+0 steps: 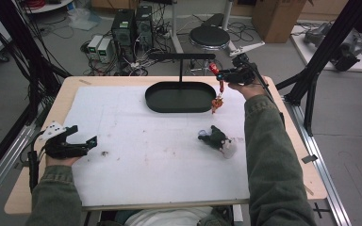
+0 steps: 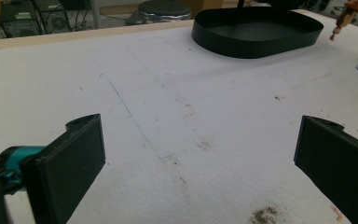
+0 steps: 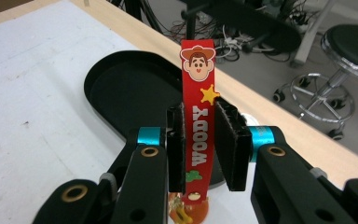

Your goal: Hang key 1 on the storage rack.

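My right arm stretches across the counter (image 1: 122, 188), its gripper (image 1: 222, 75) raised beside the black tray's (image 1: 156, 101) right end, jaws clamped on a red Woody strap (image 3: 199, 135) whose charm (image 1: 217, 102) dangles at the tray's rim. My left gripper (image 1: 82, 141) rests at the counter's left, jaws wide, holding nothing. More toys (image 1: 217, 139) lie near my right sleeve.

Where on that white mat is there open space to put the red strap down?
The widest bare stretch of white mat lies between the left gripper and the black tray. It is crowded beside the dark keychain pile, below the right gripper holding the Woody strap.
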`<state>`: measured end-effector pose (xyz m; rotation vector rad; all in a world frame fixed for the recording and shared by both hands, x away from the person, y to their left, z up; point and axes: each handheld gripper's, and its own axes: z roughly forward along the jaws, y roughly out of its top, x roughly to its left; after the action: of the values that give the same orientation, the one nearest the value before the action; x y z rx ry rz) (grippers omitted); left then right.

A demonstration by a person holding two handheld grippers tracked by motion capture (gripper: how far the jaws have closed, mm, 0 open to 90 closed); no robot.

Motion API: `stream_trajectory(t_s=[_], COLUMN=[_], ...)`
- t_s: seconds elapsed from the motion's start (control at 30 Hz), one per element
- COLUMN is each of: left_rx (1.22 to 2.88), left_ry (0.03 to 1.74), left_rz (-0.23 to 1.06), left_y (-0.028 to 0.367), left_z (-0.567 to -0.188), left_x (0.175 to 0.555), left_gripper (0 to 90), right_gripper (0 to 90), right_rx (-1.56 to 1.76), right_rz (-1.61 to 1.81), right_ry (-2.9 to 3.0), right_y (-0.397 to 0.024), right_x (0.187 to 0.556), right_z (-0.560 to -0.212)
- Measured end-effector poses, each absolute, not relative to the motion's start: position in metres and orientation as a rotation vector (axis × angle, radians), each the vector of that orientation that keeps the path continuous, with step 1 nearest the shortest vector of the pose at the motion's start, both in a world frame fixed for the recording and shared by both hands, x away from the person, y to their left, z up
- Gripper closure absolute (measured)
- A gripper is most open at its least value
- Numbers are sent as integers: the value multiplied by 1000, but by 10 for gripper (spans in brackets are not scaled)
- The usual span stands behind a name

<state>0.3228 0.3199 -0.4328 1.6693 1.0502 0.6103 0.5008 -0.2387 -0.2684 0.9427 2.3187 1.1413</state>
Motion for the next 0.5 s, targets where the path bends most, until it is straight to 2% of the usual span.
stream_trajectory(t_s=[0.5], left_rx=[1696], left_ry=[1042], left_rz=[595], left_y=[317], left_z=[-435], left_x=[324], left_gripper=[23], right_gripper=[749], right_rx=[902], right_rz=[1201], right_ry=[2356], right_y=[-224], right_x=[522], right_z=[-235])
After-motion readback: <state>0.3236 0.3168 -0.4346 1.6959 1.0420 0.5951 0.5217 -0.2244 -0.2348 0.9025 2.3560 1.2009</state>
